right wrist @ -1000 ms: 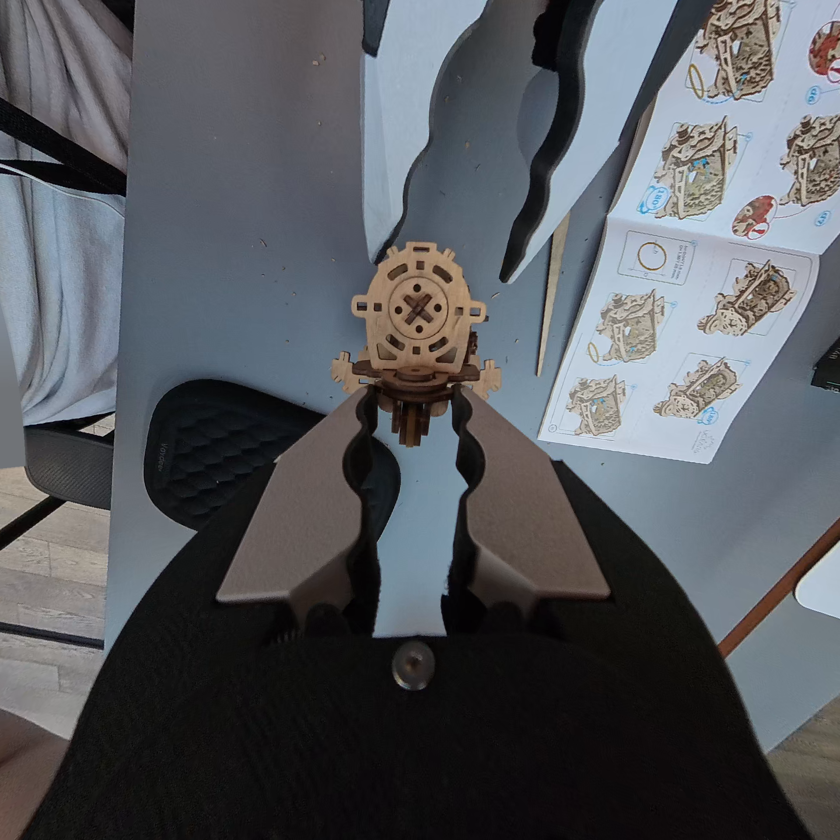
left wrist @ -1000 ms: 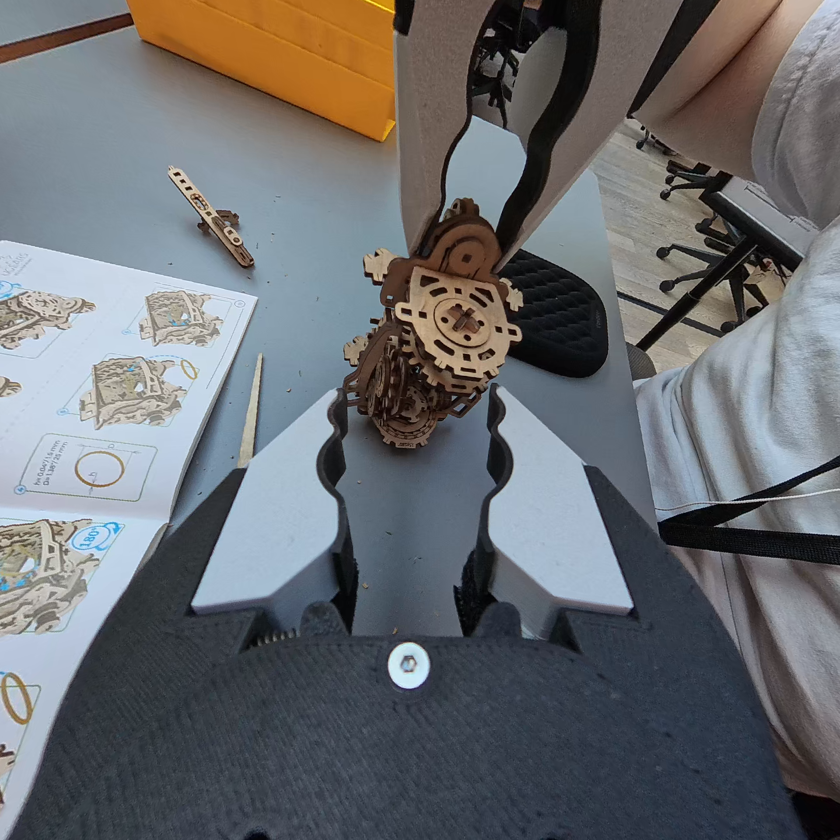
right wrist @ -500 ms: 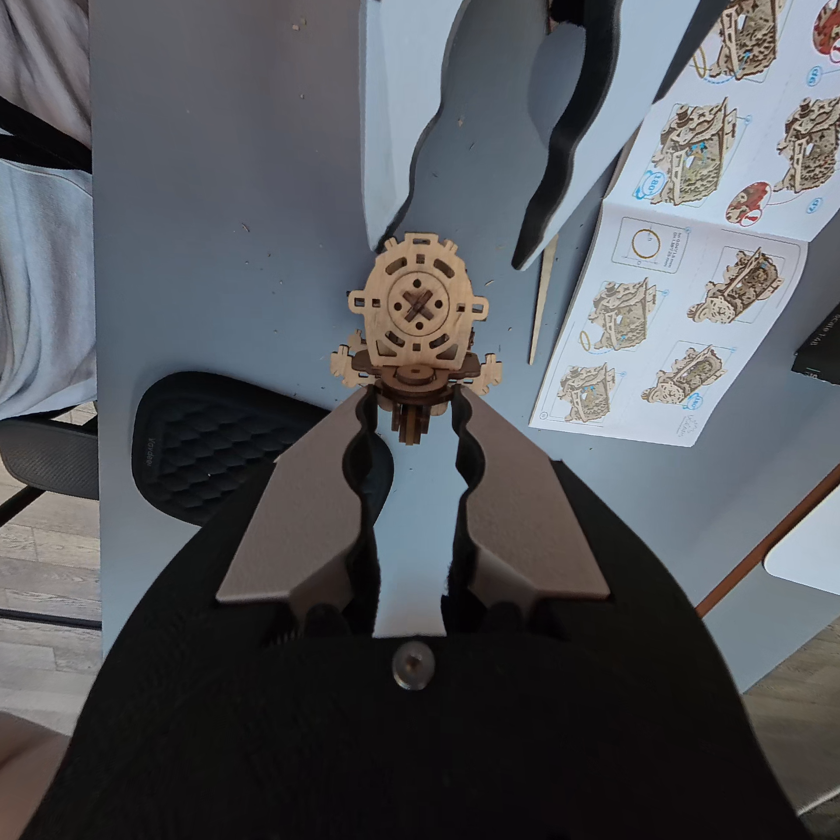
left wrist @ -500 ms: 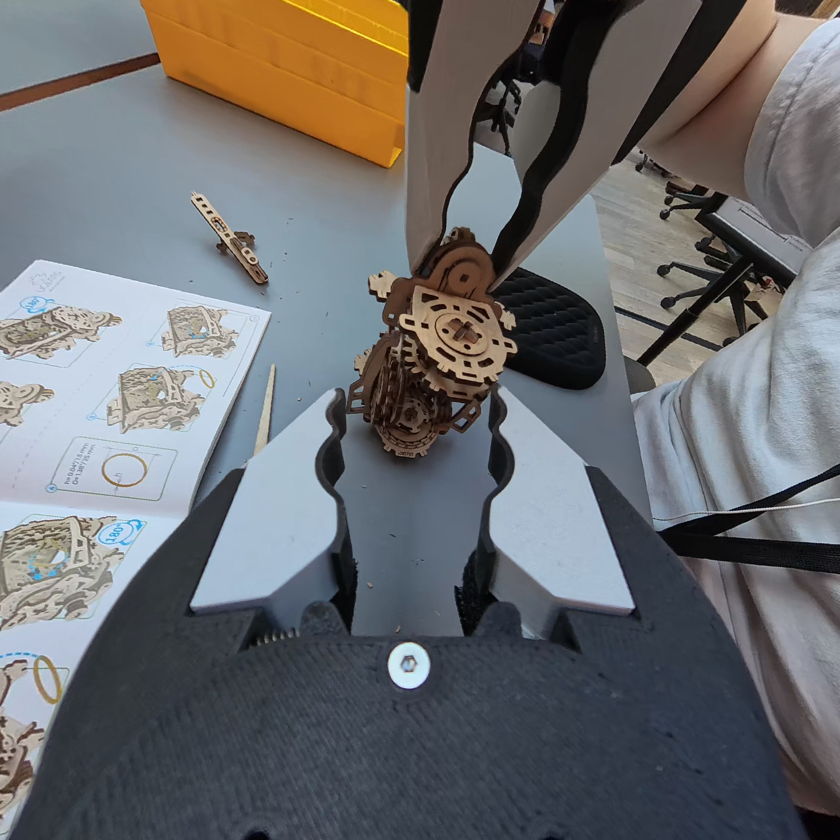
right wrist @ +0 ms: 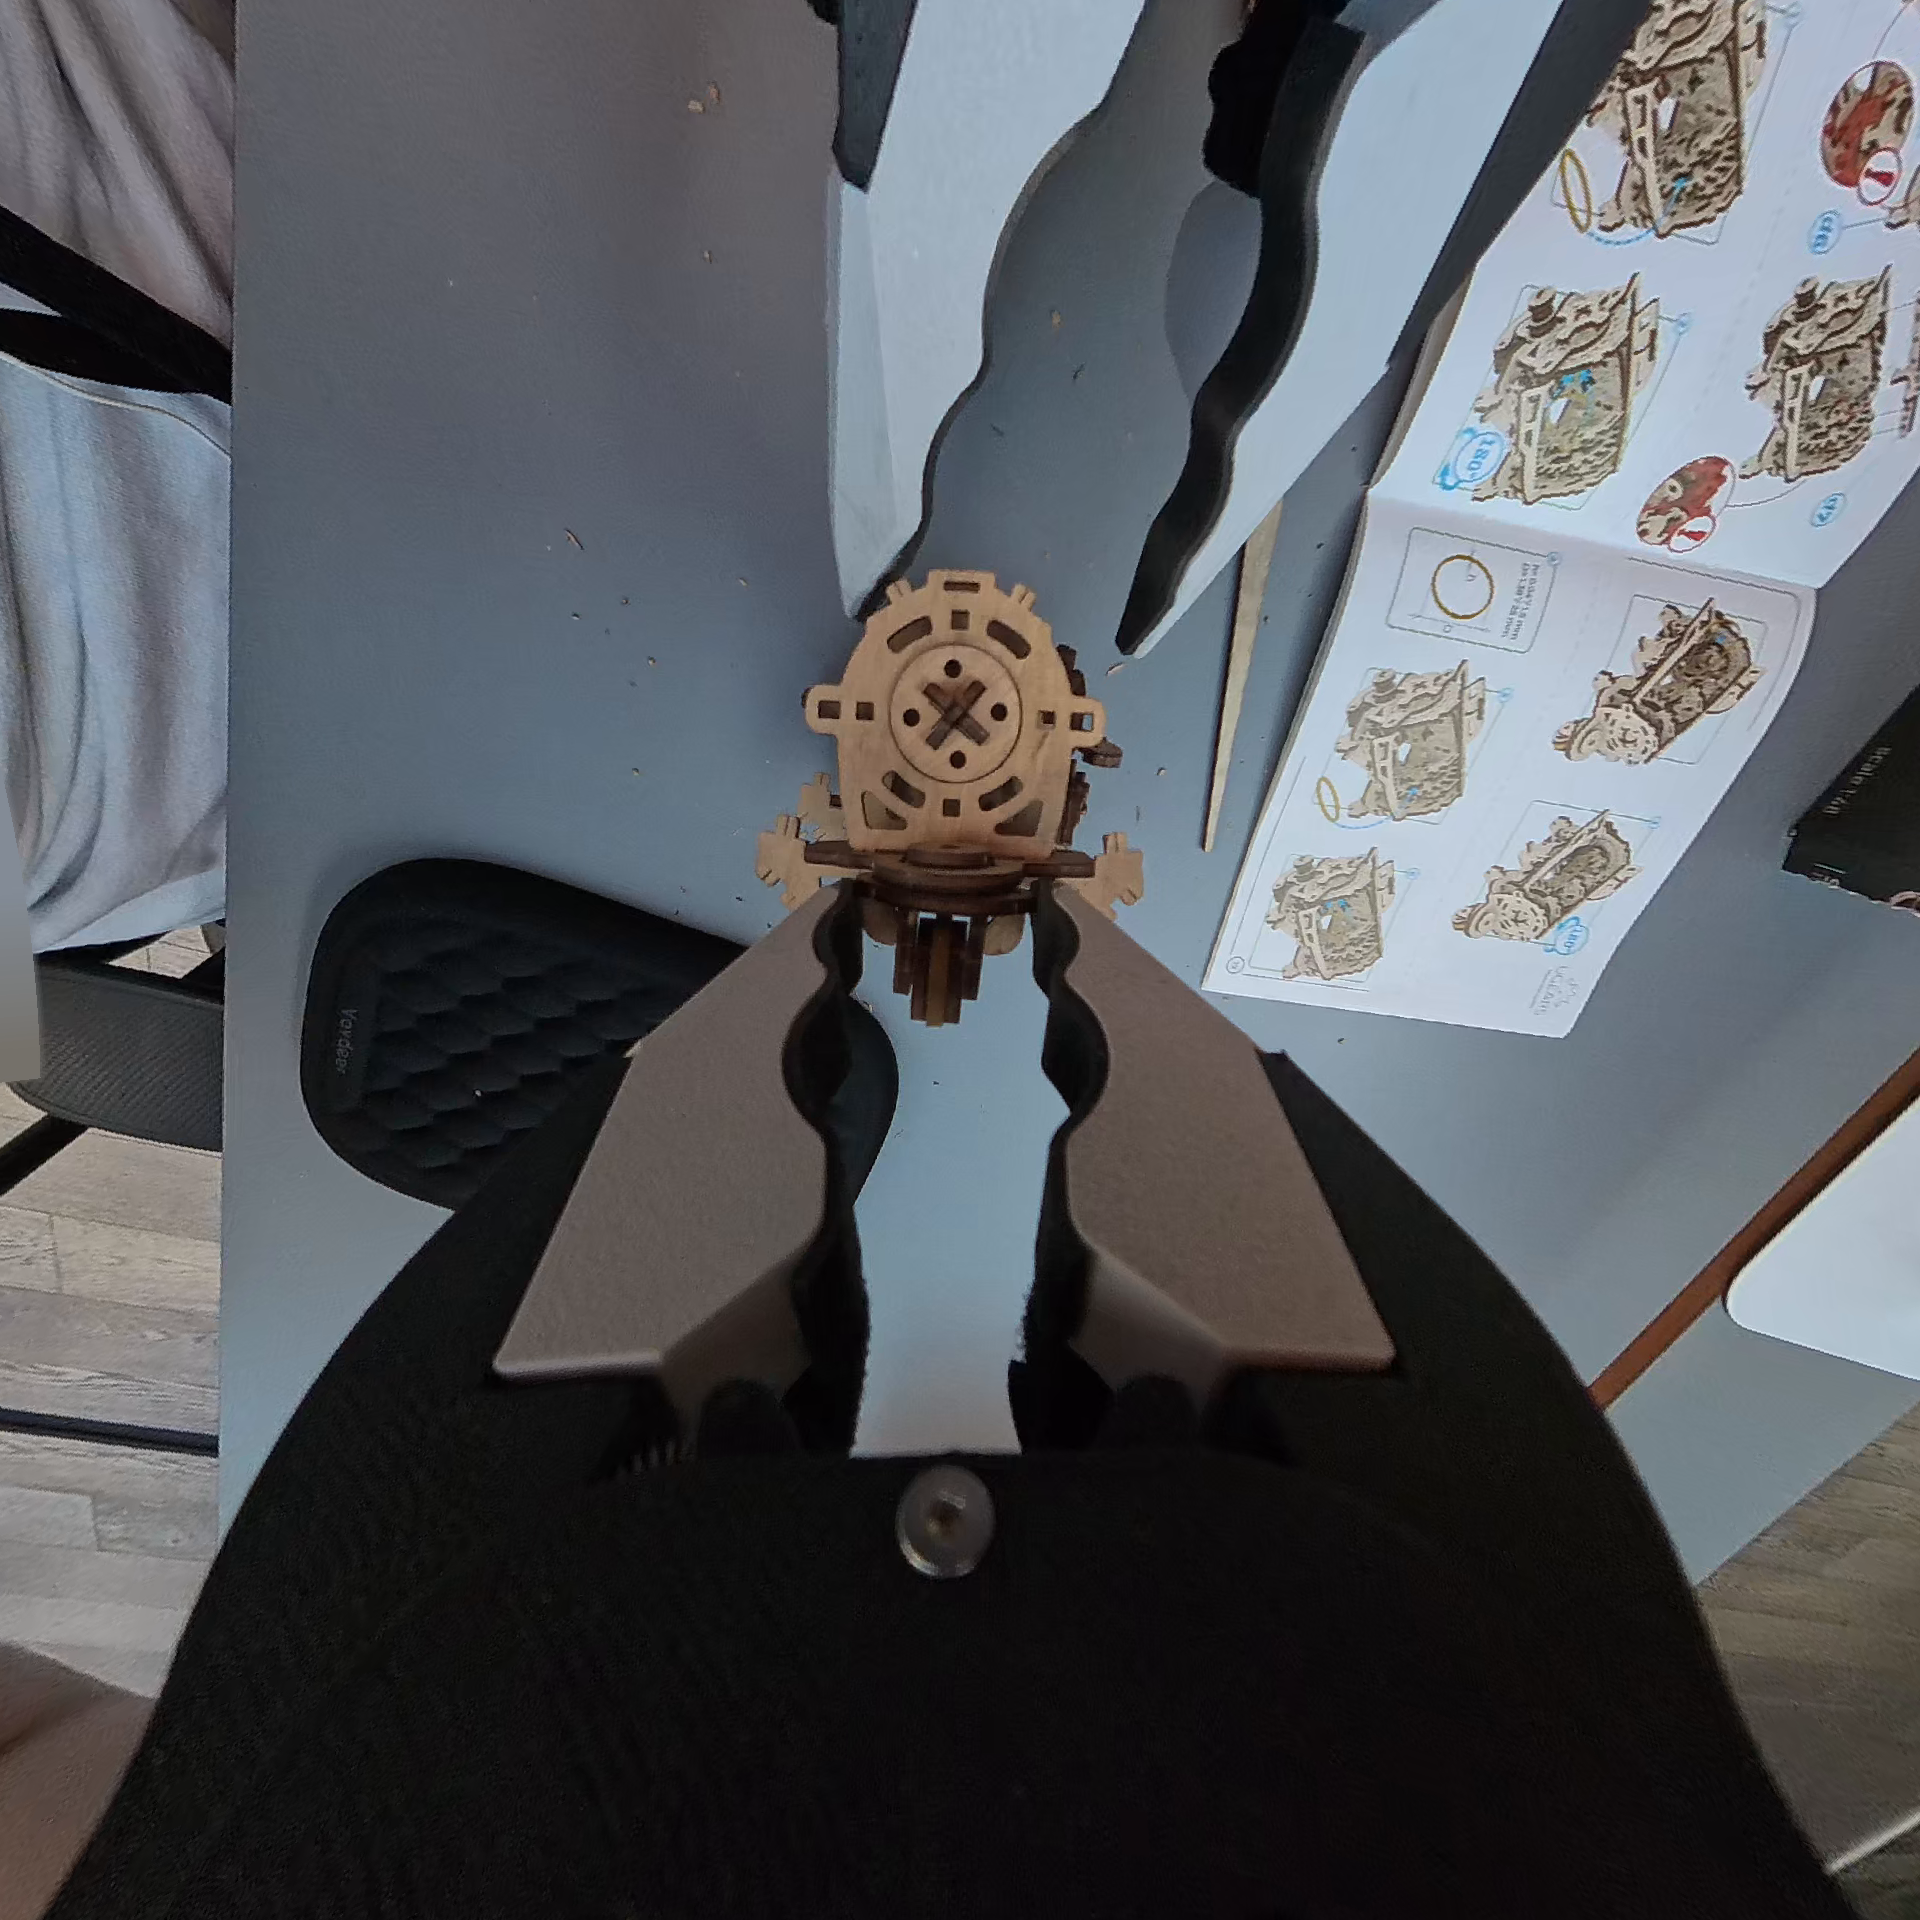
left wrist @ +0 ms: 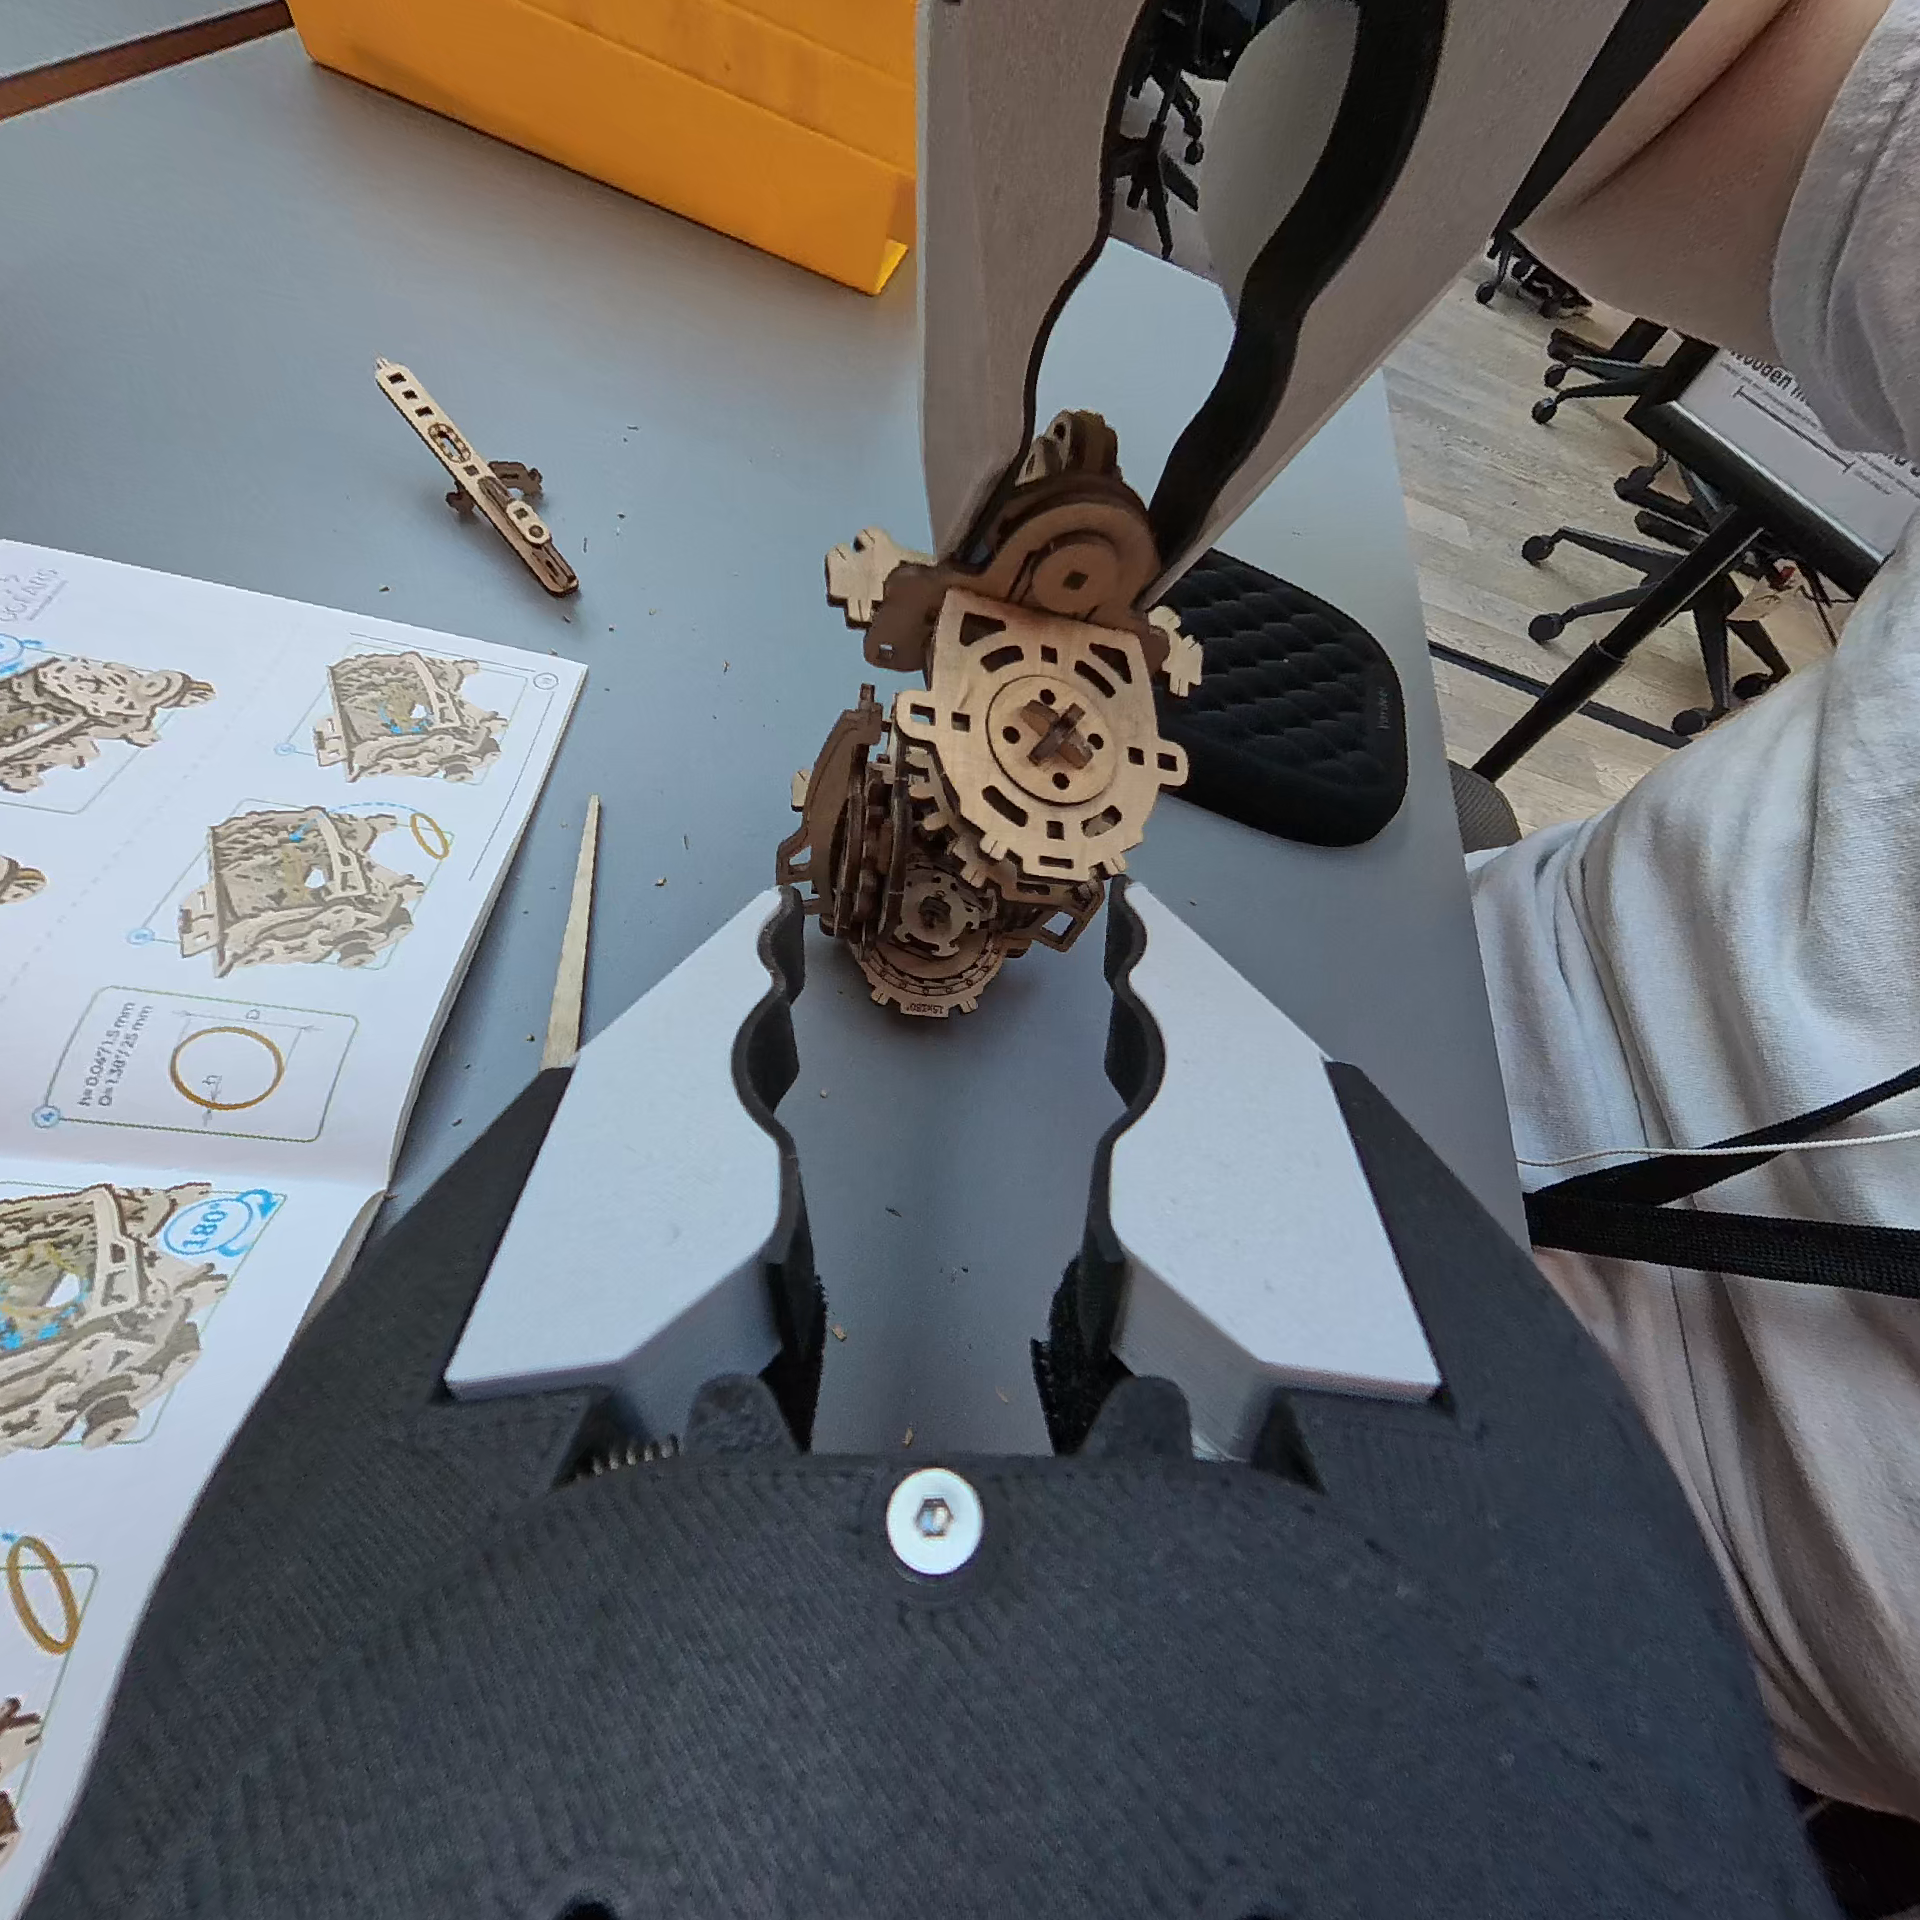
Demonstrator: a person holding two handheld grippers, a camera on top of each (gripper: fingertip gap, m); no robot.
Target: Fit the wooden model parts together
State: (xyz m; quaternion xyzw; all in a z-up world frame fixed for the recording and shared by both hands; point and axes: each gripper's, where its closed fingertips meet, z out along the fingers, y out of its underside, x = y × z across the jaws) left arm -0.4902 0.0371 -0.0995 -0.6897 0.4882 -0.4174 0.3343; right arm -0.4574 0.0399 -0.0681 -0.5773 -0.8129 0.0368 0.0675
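Observation:
A wooden gear model (left wrist: 997, 769) hangs upright over the grey table (left wrist: 312, 312), its lower gear close to the surface. My right gripper (left wrist: 1065, 540) comes down from above and is shut on the model's dark top piece. In the right wrist view my right gripper (right wrist: 940, 914) pinches that piece, with the model's slotted round plate (right wrist: 951, 727) just beyond. My left gripper (left wrist: 951, 904) is open, its fingertips (left wrist: 779, 914) on either side of the model's lower part and apart from it. It also shows in the right wrist view (right wrist: 1003, 618), open behind the model.
An open instruction booklet (left wrist: 260, 831) lies left of the model, with a thin wooden stick (left wrist: 574, 935) beside it. A loose slotted wooden strip (left wrist: 473, 478) lies farther back. A yellow box (left wrist: 675, 104) stands at the back. A black chair seat (left wrist: 1288, 707) and a person's grey shirt (left wrist: 1714, 1039) are right of the table edge. The grippers' ends are close to 6 cm from one another.
My left gripper has moved forward, so the model's lower part now sits between its open fingertips. My right gripper has kept its hold on the model's top.

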